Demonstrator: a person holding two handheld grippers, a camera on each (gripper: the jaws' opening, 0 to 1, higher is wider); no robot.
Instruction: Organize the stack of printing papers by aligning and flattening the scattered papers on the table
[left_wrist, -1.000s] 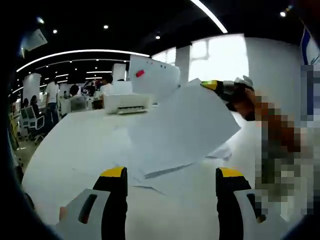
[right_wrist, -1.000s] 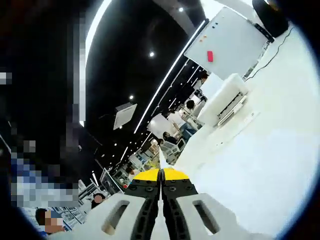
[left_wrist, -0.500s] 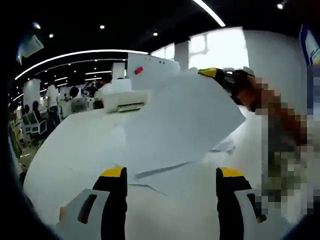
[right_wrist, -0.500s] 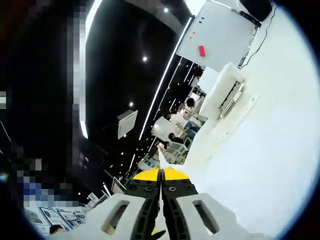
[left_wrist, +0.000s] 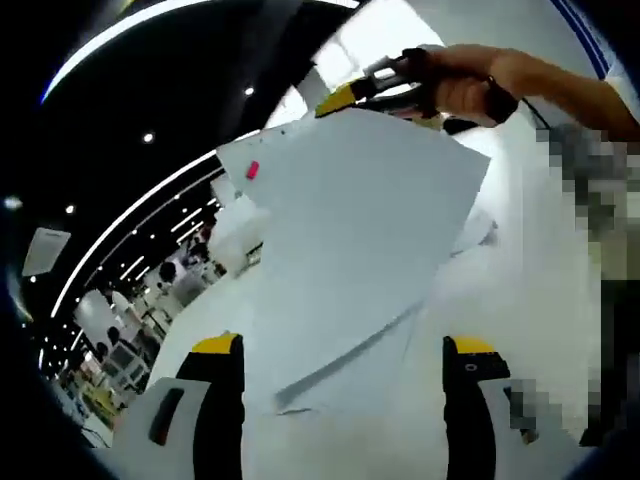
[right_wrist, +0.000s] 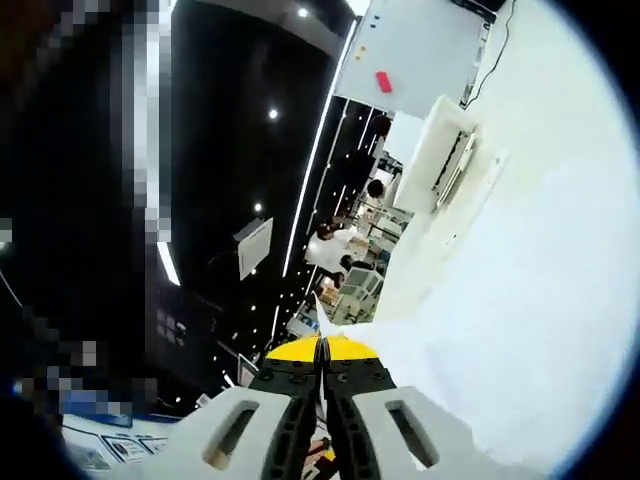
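My right gripper (right_wrist: 322, 352) pinches a white paper sheet (left_wrist: 350, 250) above the white tabletop (left_wrist: 480, 300); my left gripper (left_wrist: 345, 350) gapes wide, holding nothing.

A dark ceiling carries long curved white light strips (left_wrist: 150, 205) and small round spotlights (right_wrist: 272, 114). A white rectangular whiteboard (right_wrist: 415, 55) stands behind a white boxy printer (right_wrist: 443, 155). People sit at distant office desks (left_wrist: 130, 345).

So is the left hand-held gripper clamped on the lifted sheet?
No, the left hand-held gripper stands open; the right hand-held gripper pinches the sheet's top corner.
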